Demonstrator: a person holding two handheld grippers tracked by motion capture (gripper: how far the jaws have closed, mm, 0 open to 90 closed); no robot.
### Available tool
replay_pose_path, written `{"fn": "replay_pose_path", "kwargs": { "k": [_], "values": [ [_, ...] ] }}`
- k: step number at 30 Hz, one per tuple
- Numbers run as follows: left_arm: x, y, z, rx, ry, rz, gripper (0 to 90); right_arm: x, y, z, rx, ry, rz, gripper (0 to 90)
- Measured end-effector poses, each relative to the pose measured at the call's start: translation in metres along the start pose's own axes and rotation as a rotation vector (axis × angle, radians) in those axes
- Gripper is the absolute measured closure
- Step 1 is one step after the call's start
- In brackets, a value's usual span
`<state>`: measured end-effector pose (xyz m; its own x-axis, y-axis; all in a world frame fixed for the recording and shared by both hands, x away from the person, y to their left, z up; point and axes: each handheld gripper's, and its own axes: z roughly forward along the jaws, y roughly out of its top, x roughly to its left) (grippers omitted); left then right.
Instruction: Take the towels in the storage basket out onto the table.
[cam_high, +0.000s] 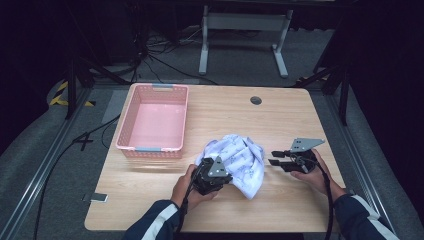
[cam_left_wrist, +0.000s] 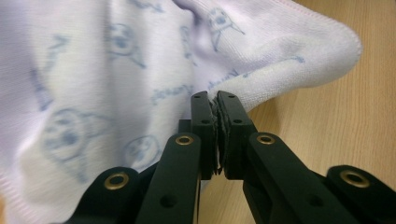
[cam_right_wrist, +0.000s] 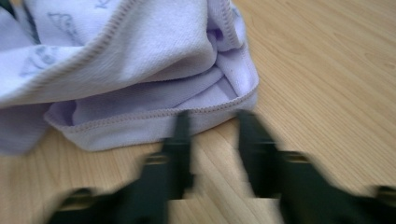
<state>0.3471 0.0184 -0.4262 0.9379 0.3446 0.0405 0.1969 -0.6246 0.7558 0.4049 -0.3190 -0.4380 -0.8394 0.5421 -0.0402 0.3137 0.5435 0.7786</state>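
Wooden table (cam_high: 300, 115), pink basket (cam_high: 153, 120) at far left, printed towel (cam_high: 239, 161) crumpled near the front edge. Left gripper (cam_left_wrist: 215, 100) clamped on a towel fold, contact half hidden. Right gripper (cam_right_wrist: 211, 122) blurred, spread just beside the hem; no clear long axis.

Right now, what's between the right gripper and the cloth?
Nothing but bare table: the high view shows a wood gap between the right gripper and the cloth.

pink basket (cam_high: 152, 121), wooden table (cam_high: 280, 120)
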Motion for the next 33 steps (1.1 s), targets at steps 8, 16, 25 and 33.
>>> {"fn": "replay_pose_path", "kwargs": {
  "k": [8,16,25,33],
  "values": [
    [0.004,-0.006,-0.011,-0.008,-0.005,-0.005,86.0,0.013,0.006,0.036,0.09,0.008,0.058,22.3],
    [0.011,-0.006,-0.021,-0.033,0.002,-0.011,86.0,0.017,0.013,0.054,0.08,0.041,0.052,50.7],
    [0.02,-0.007,-0.04,-0.059,0.072,-0.019,86.1,0.012,0.017,0.026,0.033,-0.012,0.018,78.2],
    [0.04,-0.012,-0.082,-0.136,0.186,-0.087,86.3,-0.015,0.004,-0.05,-0.067,-0.171,0.07,78.8]
  ]
}}
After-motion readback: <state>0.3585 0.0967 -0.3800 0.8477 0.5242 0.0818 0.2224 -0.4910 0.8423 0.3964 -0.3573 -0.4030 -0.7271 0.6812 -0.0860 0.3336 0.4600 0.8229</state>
